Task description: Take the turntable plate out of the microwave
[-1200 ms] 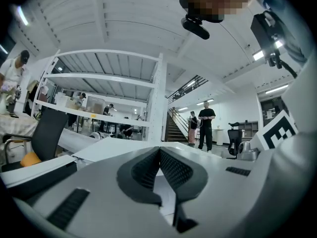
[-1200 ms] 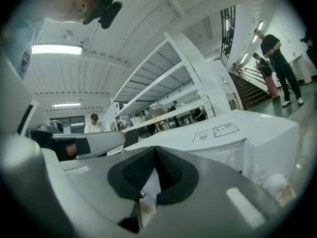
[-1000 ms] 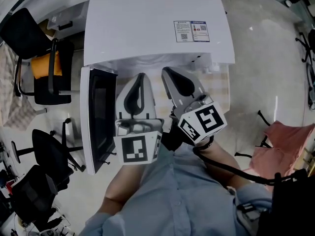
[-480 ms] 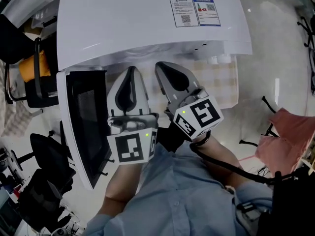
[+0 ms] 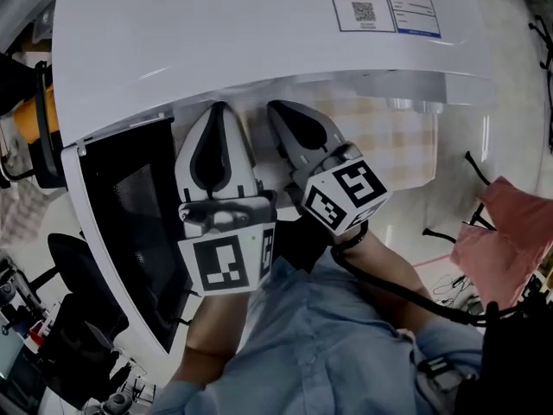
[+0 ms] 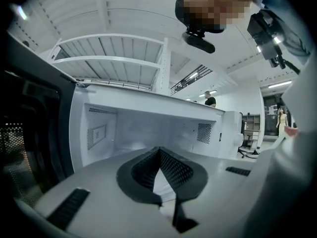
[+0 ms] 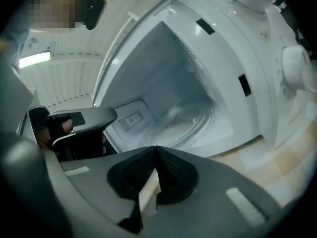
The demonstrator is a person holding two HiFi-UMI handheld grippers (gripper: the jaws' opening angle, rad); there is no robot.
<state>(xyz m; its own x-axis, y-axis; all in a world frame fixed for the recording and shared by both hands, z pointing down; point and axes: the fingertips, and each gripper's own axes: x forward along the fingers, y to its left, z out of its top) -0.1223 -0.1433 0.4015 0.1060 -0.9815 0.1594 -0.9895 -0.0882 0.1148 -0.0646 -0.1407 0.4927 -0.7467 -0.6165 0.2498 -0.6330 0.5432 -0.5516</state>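
Note:
The white microwave (image 5: 259, 41) stands with its dark-windowed door (image 5: 130, 223) swung open to the left. In the right gripper view the glass turntable plate (image 7: 190, 125) lies flat on the floor of the cavity (image 7: 173, 83). The left gripper view shows the cavity (image 6: 143, 128) too, but its floor and the plate are hidden behind the jaws. My left gripper (image 5: 216, 111) (image 6: 159, 150) and right gripper (image 5: 275, 109) (image 7: 155, 150) hang side by side just in front of the opening. Both are shut with nothing between the pads.
A checked cloth (image 5: 389, 145) covers the table under the microwave. Two round knobs (image 7: 294, 66) sit on the panel right of the cavity. Black chairs and an orange cushion (image 5: 22, 111) stand at the left, and a pink cloth (image 5: 505, 240) lies at the right.
Both grippers have sunk in front of the microwave's opening and the right one has rolled. The microwave's top and open door now fill more of the head view.

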